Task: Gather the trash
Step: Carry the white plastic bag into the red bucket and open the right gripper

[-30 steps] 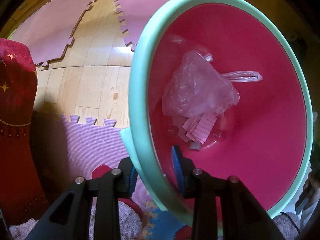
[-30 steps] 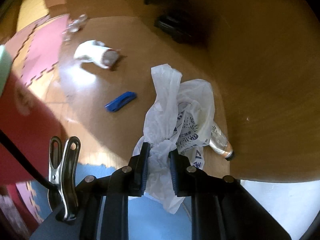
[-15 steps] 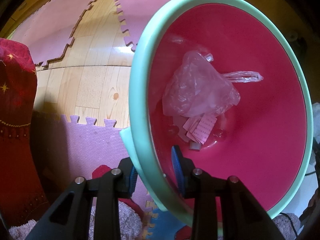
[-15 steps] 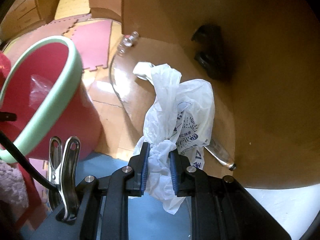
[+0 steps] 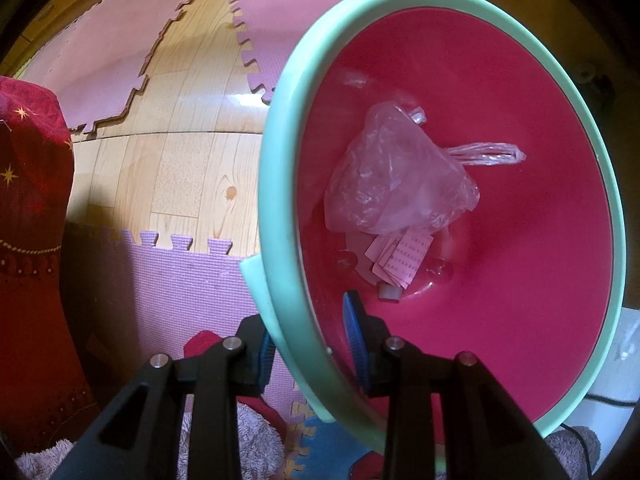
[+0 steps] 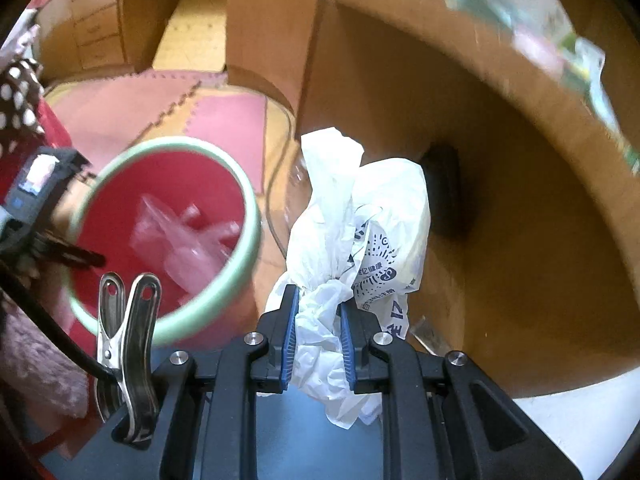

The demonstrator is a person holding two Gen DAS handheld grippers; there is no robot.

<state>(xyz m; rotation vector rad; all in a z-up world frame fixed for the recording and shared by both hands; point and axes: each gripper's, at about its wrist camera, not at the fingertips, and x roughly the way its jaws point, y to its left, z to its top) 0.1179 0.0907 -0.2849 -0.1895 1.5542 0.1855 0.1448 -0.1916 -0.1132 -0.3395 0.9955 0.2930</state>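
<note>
A pink bin with a mint-green rim (image 5: 276,216) fills the left wrist view. My left gripper (image 5: 310,340) is shut on that rim, one pad outside and one inside. At the bin's bottom lie a clear plastic bag (image 5: 396,176) and pink paper slips (image 5: 404,256). In the right wrist view my right gripper (image 6: 318,332) is shut on a crumpled white plastic bag (image 6: 360,216) with dark print, which hangs raised in the air to the right of the bin (image 6: 248,216). The left gripper (image 6: 72,252) shows there at the bin's left rim.
Wood floor (image 5: 180,168) with pink and purple foam mats (image 5: 176,284) surrounds the bin. A red patterned cloth (image 5: 28,208) stands at the left. Wooden furniture (image 6: 520,220) rises behind the held bag. A steel clip (image 6: 124,332) sits on my right gripper.
My right gripper has risen with the white bag off the floor and swung left, so the bin has come into its view. The left gripper and bin have stayed put.
</note>
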